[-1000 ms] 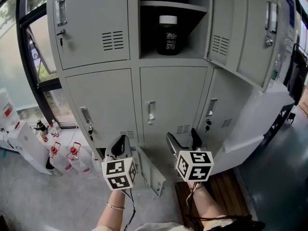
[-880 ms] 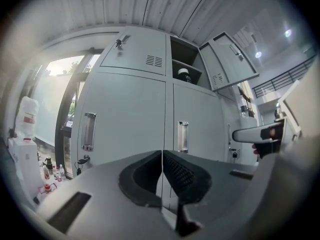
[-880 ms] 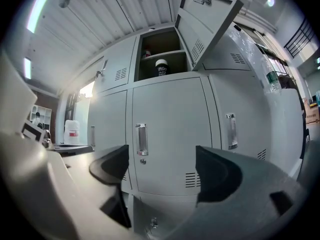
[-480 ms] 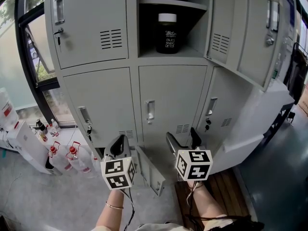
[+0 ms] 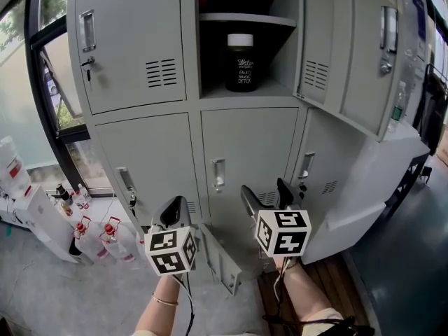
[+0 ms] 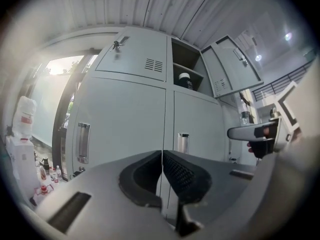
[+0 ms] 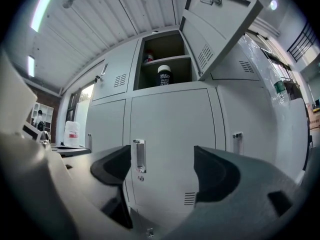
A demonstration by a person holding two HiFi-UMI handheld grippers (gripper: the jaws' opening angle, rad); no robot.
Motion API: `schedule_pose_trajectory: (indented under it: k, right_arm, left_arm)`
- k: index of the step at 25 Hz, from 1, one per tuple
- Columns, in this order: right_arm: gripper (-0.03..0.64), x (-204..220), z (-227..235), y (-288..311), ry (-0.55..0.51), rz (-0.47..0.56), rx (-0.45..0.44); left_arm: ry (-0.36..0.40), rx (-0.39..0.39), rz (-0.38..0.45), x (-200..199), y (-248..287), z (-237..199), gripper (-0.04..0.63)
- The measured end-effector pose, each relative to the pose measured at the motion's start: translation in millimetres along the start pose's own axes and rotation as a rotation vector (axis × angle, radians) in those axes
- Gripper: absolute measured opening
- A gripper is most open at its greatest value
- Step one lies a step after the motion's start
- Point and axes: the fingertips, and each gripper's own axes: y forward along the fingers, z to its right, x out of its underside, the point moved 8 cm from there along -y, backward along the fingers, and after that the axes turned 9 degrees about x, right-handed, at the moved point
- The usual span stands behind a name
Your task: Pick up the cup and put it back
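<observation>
A black cup (image 5: 239, 63) with a white lid and white print stands upright on the floor of the open locker compartment (image 5: 245, 89), under a shelf. It shows small in the left gripper view (image 6: 185, 80) and in the right gripper view (image 7: 164, 76). My left gripper (image 5: 175, 212) is held well below the cup, pointing at the lower locker doors, its jaws shut with nothing between them (image 6: 162, 156). My right gripper (image 5: 266, 194) is beside it on the right, open and empty (image 7: 162, 166). Both are far from the cup.
The compartment's grey door (image 5: 350, 47) swings open to the right. A low locker door (image 5: 220, 254) hangs open near the floor between the grippers. Several bottles (image 5: 105, 233) and a white cabinet (image 5: 35, 215) stand on the floor at left. Wooden slats (image 5: 329, 271) lie at lower right.
Both grippers have risen a little in front of the lower lockers. The head view has tilted up, so the cup sits lower in the picture.
</observation>
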Motion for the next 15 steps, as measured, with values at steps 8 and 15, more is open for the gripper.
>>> schedule_pose_trajectory:
  k: [8,15]
  right_arm:
    - [0.365,-53,4,9,-0.020,0.071,-0.002]
    - [0.365,-104,8,21,-0.043,0.121,0.004]
  left_arm:
    - [0.036,-0.012,0.027,-42,9,-5,0.011]
    - [0.110,0.021,0.064,-87,17,3,0.011]
